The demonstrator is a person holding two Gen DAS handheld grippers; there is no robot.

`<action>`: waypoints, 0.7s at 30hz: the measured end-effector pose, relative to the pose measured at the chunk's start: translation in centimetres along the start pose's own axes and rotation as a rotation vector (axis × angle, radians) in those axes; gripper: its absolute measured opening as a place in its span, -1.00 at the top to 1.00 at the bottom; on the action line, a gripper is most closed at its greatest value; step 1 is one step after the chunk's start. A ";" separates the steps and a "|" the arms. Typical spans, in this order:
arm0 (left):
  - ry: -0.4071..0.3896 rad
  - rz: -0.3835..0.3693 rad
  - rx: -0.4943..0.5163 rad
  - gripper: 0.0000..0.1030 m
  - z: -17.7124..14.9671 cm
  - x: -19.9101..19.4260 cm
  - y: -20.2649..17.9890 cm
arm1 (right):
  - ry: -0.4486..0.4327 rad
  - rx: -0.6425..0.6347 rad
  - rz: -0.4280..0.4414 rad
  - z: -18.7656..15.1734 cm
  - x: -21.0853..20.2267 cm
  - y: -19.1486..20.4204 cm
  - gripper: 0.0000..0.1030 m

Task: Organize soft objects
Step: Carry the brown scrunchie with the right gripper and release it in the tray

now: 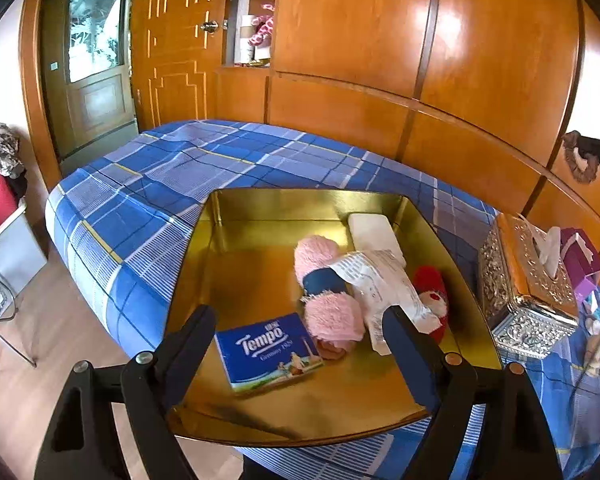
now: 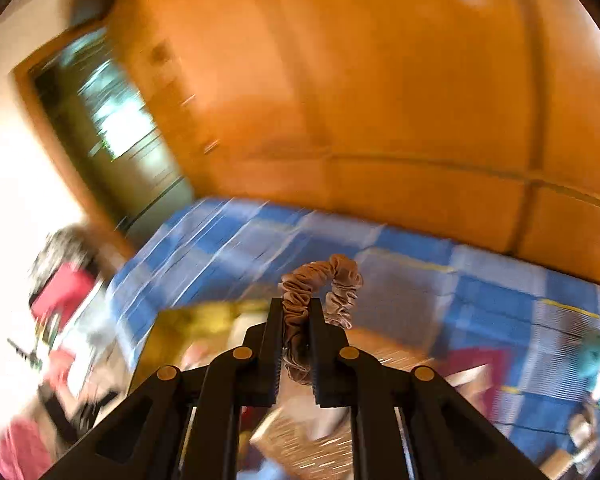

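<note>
A gold tin tray lies on the blue plaid bed. In it are a Tempo tissue pack, a pink fluffy sock roll with a blue band, a white paper label, a red plush piece and a white block. My left gripper hangs open above the tray's near side, gripping nothing. My right gripper is shut on a beige-brown scrunchie, held in the air over the bed. The scrunchie also shows at the right edge of the left wrist view.
A silver embossed tissue box and a purple box stand to the right of the tray. Glossy wooden wardrobe panels run behind the bed. A chair with clothes stands on the floor at the left. The right wrist view is heavily blurred.
</note>
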State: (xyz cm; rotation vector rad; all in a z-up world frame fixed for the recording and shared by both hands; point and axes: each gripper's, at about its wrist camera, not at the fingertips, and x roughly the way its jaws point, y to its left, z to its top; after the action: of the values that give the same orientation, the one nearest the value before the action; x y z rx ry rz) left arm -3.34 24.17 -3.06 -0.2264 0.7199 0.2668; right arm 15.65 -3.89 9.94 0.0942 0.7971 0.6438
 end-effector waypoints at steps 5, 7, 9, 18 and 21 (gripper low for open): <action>-0.011 0.022 -0.018 -0.67 0.3 -0.1 0.6 | 0.126 -0.168 0.120 -5.8 4.0 7.3 0.81; -0.019 0.031 -0.025 -0.72 0.3 -0.3 0.9 | 0.169 -0.222 0.131 -7.9 5.7 9.6 0.79; -0.035 0.036 -0.035 -0.80 0.4 -0.6 1.1 | 0.209 -0.263 0.132 -10.0 7.1 11.0 0.77; -0.074 0.043 -0.012 -0.80 0.8 -1.5 0.8 | 0.353 -0.319 0.053 -15.9 13.2 12.2 0.39; -0.073 0.042 -0.001 -0.80 0.8 -1.5 0.5 | 0.357 -0.327 0.027 -16.7 12.9 12.0 0.24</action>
State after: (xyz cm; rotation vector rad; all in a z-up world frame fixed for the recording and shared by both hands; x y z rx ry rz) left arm -4.11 24.62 -1.54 -0.2014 0.6525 0.3135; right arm 4.72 10.54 -6.26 -0.3163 1.0225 0.8215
